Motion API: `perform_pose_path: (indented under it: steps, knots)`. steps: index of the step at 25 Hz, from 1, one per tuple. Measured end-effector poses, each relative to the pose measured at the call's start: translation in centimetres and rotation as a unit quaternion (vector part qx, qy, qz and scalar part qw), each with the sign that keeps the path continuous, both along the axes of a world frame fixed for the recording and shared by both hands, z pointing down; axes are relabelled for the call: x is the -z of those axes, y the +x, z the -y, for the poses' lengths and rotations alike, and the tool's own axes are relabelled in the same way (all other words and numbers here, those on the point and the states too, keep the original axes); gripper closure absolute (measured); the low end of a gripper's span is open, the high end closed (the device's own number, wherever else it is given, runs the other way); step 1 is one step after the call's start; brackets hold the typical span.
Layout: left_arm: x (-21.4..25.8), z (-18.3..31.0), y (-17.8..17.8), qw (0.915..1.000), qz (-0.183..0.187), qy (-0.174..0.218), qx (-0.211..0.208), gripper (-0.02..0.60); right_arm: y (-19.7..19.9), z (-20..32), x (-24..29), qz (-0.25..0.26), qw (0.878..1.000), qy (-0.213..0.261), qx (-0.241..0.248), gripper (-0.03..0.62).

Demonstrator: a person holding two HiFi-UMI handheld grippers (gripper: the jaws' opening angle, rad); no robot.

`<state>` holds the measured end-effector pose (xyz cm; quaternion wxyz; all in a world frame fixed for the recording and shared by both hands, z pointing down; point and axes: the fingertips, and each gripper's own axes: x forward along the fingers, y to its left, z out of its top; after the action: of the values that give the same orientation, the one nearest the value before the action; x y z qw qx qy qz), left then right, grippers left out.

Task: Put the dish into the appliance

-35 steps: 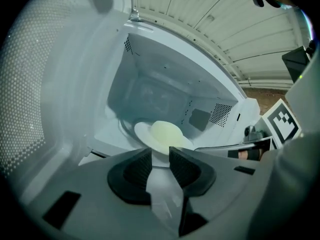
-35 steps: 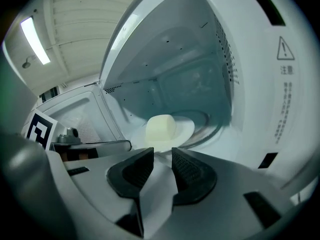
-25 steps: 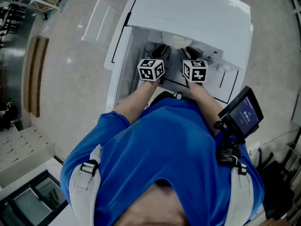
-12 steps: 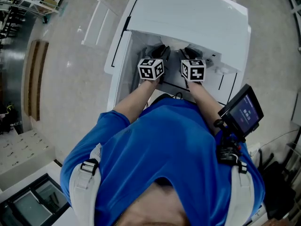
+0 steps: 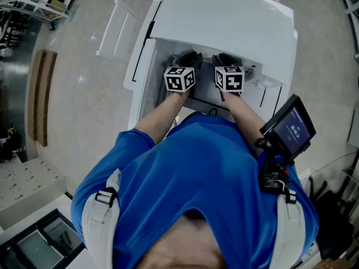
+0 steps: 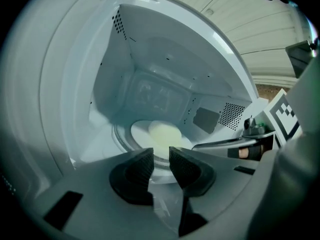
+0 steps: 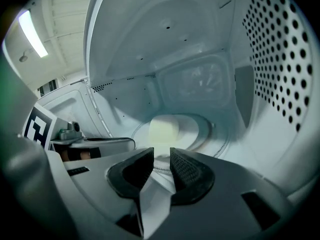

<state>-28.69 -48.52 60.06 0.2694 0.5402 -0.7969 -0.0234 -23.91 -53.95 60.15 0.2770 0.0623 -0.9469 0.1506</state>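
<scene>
The appliance is a white microwave (image 5: 224,15) with its door (image 5: 141,60) swung open to the left. A white dish (image 6: 142,134) carrying a pale yellow lump (image 6: 165,133) sits low inside the cavity, over the round turntable (image 7: 220,134). My left gripper (image 6: 160,160) is shut on the dish's near rim from the left. My right gripper (image 7: 161,159) is shut on the same dish (image 7: 172,129) from the right. In the head view both grippers (image 5: 189,60) (image 5: 224,60) reach into the opening side by side, and the microwave's top hides the dish.
The cavity's right wall (image 7: 280,59) is perforated and close to the right gripper. A vent patch (image 6: 232,115) shows on the far wall. A small screen device (image 5: 289,130) hangs at the person's right side. A white panel (image 5: 115,27) lies on the floor at left.
Both grippers have moved forward, deeper into the microwave. The dish, visible at the opening a second ago, is now hidden under the top in the head view.
</scene>
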Motion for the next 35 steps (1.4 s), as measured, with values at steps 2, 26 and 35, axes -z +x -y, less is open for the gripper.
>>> perform_pose_path:
  steps: [2,26,35]
  knots:
    - [0.1,0.0,0.0,1.0000,0.000,-0.001,0.000,0.483,-0.1,0.0,0.1,-0.001,1.000,0.001,0.000,0.507]
    - [1.0,0.8,0.0,0.9999,0.007,-0.003,-0.014,0.483,-0.2,0.8,1.0,0.001,1.000,0.012,0.002,0.507]
    - [2.5,-2.0,2.9,0.9994,0.010,0.013,-0.030,0.485,3.2,-1.7,2.7,0.012,1.000,0.020,0.000,0.507]
